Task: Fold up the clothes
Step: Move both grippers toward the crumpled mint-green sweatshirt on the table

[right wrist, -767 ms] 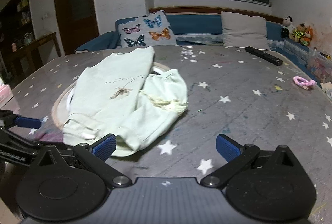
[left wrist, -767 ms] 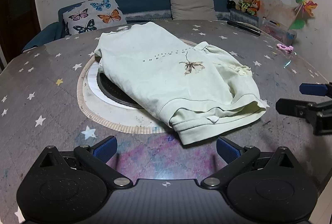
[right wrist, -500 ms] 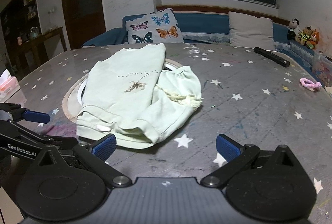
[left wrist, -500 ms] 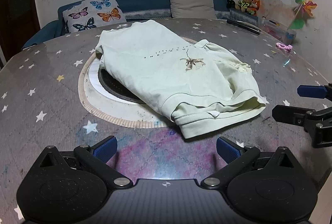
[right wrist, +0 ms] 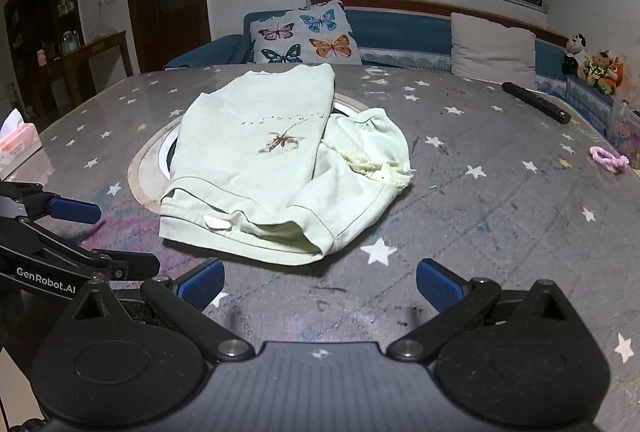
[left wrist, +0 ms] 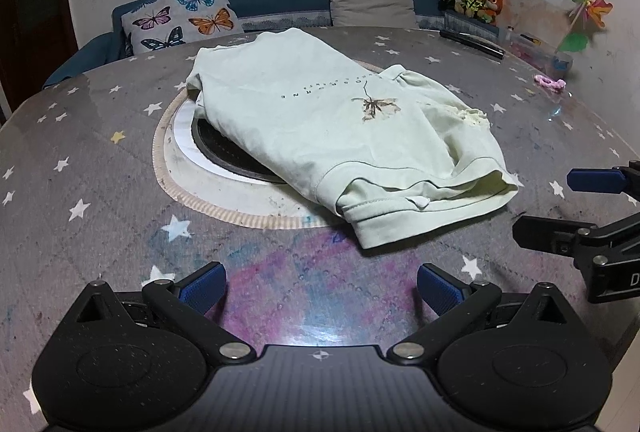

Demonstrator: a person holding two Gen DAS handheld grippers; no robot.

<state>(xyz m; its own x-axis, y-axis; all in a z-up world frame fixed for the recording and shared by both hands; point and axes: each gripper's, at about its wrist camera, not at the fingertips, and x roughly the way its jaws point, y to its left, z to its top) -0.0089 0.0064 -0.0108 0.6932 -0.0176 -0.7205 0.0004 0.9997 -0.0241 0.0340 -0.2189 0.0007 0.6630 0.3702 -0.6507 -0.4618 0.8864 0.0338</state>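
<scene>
On a star-patterned table (left wrist: 80, 160) we hold both tongs released and empty: left tongs (left wrist: 322, 282) at bottom centre, right tongs (right wrist: 320, 282) likewise. The pale green shirt (left wrist: 320, 128) (partly folded) lies mid-frame, just beyond them.

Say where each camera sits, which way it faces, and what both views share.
Left wrist: on the left hand-held gripper, angled down over the table at the pale green garment; own open fingers show, right hand-held gripper at right.
Right wrist: on the right hand-held gripper, facing the garment's other side; left hand-held gripper at left.
Shared: garment, butterfly cushion, pink hair tie.
</scene>
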